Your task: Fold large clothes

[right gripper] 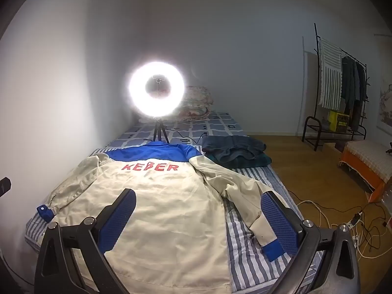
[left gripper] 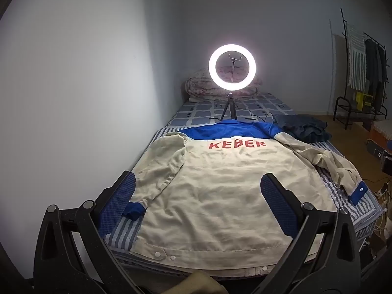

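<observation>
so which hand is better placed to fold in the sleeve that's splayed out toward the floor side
Right, probably. In the right wrist view the splayed sleeve and its blue cuff lie just ahead of the open right gripper. In the left wrist view the open left gripper frames the jacket back instead.

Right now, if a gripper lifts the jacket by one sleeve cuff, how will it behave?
Probably floppy: the jacket lies wrinkled and flat on the bed. Its right sleeve is bent and creased, so it would likely drape and drag the body along. It looks light.
</observation>
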